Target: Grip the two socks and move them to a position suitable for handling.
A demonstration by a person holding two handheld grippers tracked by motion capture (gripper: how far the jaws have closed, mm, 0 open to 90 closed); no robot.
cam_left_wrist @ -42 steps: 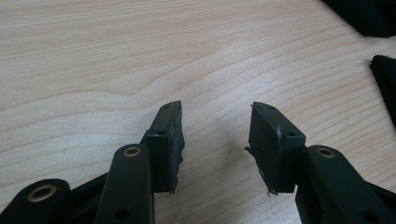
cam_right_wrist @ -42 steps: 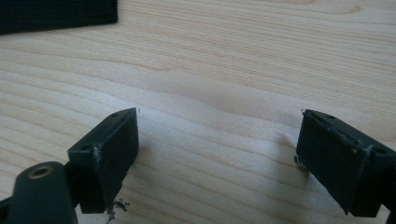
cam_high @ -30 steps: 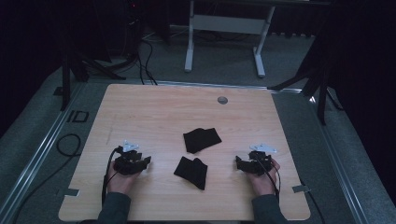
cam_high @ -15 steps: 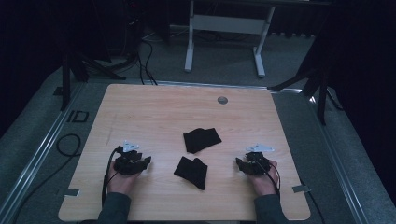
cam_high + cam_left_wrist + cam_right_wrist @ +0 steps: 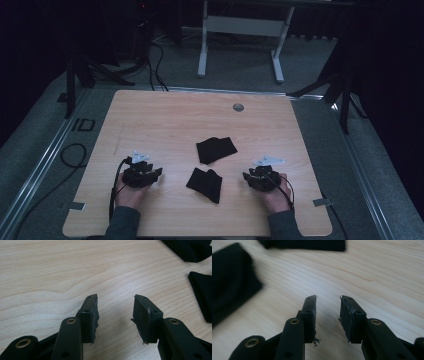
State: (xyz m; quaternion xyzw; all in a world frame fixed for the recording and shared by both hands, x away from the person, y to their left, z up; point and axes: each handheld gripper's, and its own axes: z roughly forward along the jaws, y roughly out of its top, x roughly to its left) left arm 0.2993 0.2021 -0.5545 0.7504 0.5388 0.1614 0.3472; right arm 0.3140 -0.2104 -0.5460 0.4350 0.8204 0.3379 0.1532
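Note:
Two black cloth pieces lie mid-table in the high view, one farther back (image 5: pixel 216 149) and one nearer (image 5: pixel 205 184). My left gripper (image 5: pixel 156 174) rests left of them, open, with bare wood between its pads (image 5: pixel 115 307). The nearer cloth (image 5: pixel 202 297) and the farther cloth (image 5: pixel 192 250) sit to its right. My right gripper (image 5: pixel 247 176) is right of the cloths. Its jaws have just been closing and stand narrowly apart with nothing between them (image 5: pixel 328 306). Ahead of it to the left lies the nearer cloth (image 5: pixel 229 282), with the farther cloth (image 5: pixel 304 244) beyond.
The wooden table (image 5: pixel 165 115) has a round grey grommet (image 5: pixel 238 107) near its back edge. Cables trail from both grippers over the front edge. A white desk frame (image 5: pixel 240 30) and dark stands are on the floor behind the table.
The right hand and its gripper have shifted a little to the left, toward the cloths. The left hand and both cloths have stayed put.

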